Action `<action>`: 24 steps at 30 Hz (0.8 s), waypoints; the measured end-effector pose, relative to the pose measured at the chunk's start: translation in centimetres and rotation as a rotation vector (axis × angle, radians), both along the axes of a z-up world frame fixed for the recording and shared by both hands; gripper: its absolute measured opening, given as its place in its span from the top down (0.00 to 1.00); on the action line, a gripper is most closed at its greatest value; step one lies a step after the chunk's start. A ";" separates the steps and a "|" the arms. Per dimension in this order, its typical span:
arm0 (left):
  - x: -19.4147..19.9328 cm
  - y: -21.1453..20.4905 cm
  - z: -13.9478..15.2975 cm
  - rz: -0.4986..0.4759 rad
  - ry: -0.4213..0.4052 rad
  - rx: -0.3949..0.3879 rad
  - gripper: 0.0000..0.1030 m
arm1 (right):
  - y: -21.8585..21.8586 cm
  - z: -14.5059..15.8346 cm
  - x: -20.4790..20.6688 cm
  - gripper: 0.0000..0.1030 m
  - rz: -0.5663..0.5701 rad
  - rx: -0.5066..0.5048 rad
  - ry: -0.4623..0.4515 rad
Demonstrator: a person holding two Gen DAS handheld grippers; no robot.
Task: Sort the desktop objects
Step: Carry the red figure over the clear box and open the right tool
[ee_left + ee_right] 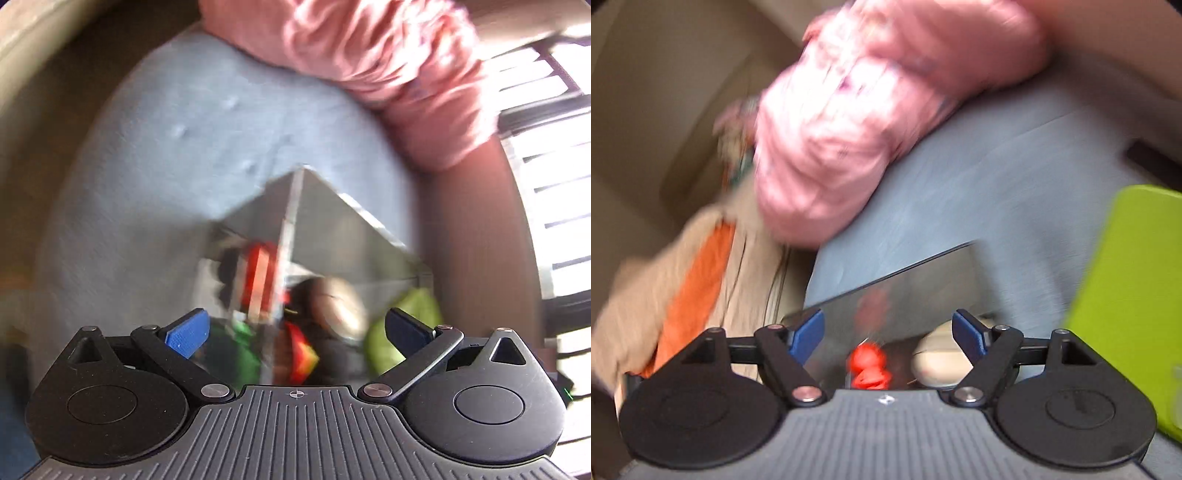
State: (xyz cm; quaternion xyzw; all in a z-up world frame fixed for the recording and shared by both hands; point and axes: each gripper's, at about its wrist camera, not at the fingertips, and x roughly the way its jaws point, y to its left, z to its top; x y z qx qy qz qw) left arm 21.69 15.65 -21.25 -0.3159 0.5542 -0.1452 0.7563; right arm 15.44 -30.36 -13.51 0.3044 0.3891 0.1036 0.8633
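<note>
Both views are motion-blurred. In the left wrist view, my left gripper (297, 332) is open and empty above a clear divided organiser box (332, 229) on a pale blue cloth (192, 147). The box holds a red object (258, 280), a green one (240, 354), a red-yellow one (303, 354) and a round beige one (336, 302). A lime green item (406, 332) lies by the right finger. In the right wrist view, my right gripper (888, 336) is open and empty over the box wall (908, 288), with a red object (868, 365) and a cream object (938, 362) below.
A pink quilted garment (388, 62) lies at the far side of the cloth; it also shows in the right wrist view (857, 122). A lime green board (1130, 295) stands at the right. Beige and orange fabric (694, 280) lies at the left. A slatted window (546, 166) is at the right.
</note>
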 end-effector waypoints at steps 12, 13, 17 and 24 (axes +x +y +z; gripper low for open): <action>2.6 -0.2 -3.6 0.028 0.115 -0.134 0.75 | -8.0 -11.5 -1.8 0.44 0.131 0.440 0.002; 2.8 0.1 -4.0 0.041 0.146 -0.119 0.78 | -8.0 -12.0 -1.3 0.43 0.133 0.452 0.014; 3.0 0.1 -4.0 0.044 0.142 -0.119 0.78 | -7.0 -12.8 1.9 0.43 0.161 0.434 0.064; 1.2 -0.6 -1.9 -0.005 0.049 -0.030 0.81 | -2.8 -12.8 5.8 0.80 0.187 0.262 0.254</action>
